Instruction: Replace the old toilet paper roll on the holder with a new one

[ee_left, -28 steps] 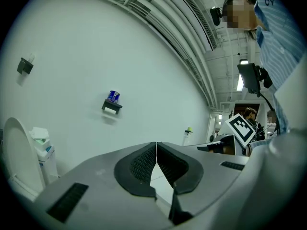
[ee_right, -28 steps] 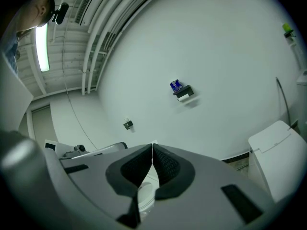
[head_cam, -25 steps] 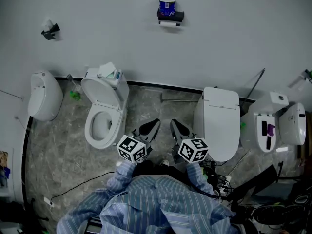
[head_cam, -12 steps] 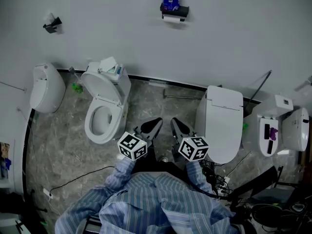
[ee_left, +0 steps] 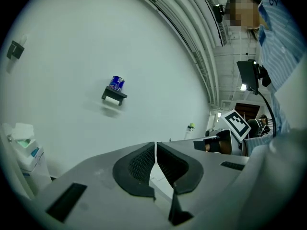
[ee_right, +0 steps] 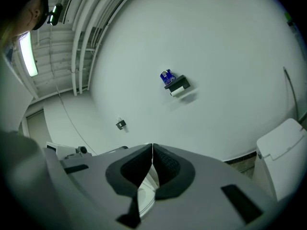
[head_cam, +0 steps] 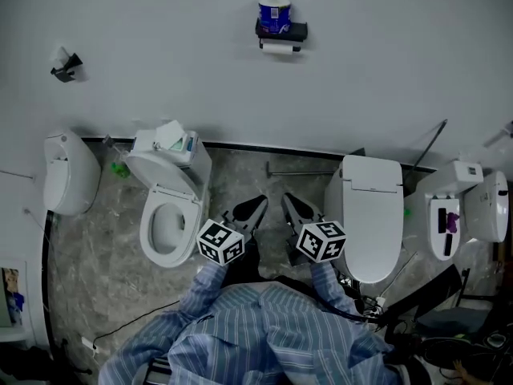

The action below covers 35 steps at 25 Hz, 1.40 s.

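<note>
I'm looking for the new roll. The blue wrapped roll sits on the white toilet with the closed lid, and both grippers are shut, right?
No: the head view shows the blue wrapped roll on top of the black wall-mounted holder, not on the white closed-lid toilet. The left gripper and right gripper are shut, as you said.

open toilet [head_cam: 170, 215], closed toilet [head_cam: 373, 215], stone floor [head_cam: 96, 283]

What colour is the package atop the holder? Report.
The package is blue with white; head view.
</note>
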### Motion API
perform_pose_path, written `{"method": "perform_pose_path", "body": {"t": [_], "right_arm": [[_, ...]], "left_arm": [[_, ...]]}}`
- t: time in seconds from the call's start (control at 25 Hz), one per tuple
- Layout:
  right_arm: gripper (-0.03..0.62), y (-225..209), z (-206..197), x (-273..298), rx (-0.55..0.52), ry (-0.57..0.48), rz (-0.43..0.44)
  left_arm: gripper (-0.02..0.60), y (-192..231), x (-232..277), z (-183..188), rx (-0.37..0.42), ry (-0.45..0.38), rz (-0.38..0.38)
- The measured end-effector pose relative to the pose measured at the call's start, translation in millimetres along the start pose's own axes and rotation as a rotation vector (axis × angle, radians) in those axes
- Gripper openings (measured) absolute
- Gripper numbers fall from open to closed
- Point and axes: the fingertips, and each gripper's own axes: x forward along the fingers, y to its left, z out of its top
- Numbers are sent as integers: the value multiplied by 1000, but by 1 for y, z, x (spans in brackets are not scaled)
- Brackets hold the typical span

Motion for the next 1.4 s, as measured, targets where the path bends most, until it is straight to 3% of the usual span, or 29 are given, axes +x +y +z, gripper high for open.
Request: {"method": "perform_pose_path", "body": {"t": [0.32,0.56,1.04,1.32,1.4], "right_arm": [[5,-2,53,110,-9,-16,-8],[6,-16,73,168,20,-25,-47],[6,-57,85,191,55,0,-129],[6,-84,106,214,19,43,-73],[6,-95,118,219,-3,52,-58]], "left_arm": [[6,123,24,61,-25,-38,18],[6,182,46,80,-34,-18,-14],[6,208,91,72,-101,42,-80],[12,233,128,87,-122,-1,8],[41,237,141,91,-143,-17,21]]}}
